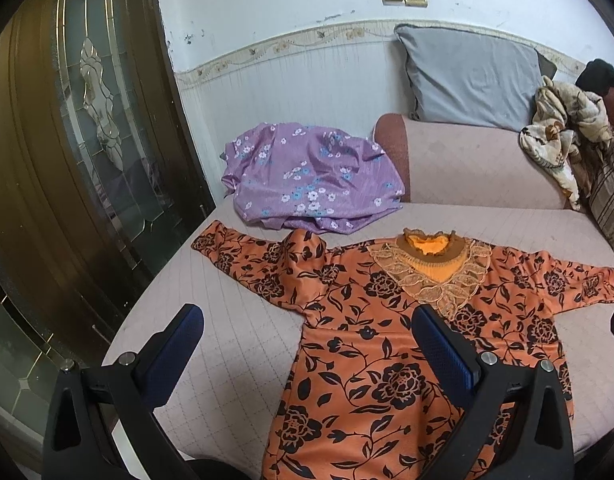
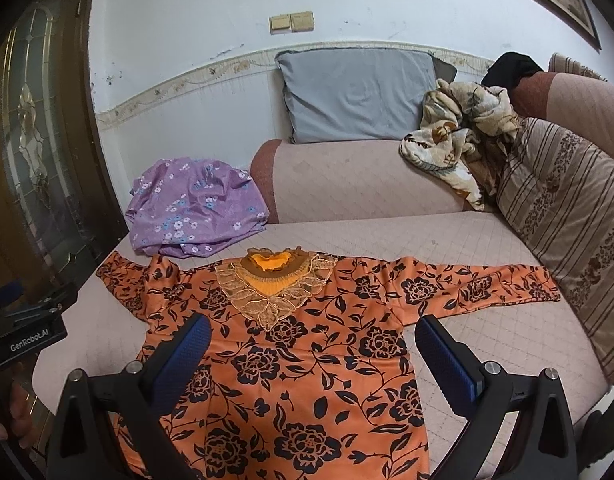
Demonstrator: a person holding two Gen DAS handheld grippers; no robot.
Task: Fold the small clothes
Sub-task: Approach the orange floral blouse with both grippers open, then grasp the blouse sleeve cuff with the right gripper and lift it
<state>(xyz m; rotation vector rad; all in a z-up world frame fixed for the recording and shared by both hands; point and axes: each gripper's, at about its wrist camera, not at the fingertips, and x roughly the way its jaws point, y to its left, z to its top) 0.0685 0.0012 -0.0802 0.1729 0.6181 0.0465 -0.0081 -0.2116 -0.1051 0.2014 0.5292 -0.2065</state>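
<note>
An orange top with black flowers and a lace collar (image 1: pixel 387 344) (image 2: pixel 307 344) lies flat, front up, on the sofa seat, both sleeves spread out. Its left sleeve has a raised bump at the shoulder (image 1: pixel 303 256). My left gripper (image 1: pixel 307 320) hovers open above the top's left side, nothing between its blue pads. My right gripper (image 2: pixel 313 330) is open too, held over the chest below the collar. In the right wrist view the left gripper's body (image 2: pixel 23 332) shows at the left edge, with a hand under it.
A crumpled purple flowered garment (image 1: pixel 307 176) (image 2: pixel 191 208) lies behind the top by the armrest (image 2: pixel 347 180). A grey pillow (image 2: pixel 359 96), a beige flowered blanket (image 2: pixel 459 140) and a striped cushion (image 2: pixel 567 220) sit further back and right. A glass-panelled door (image 1: pixel 87 140) stands at left.
</note>
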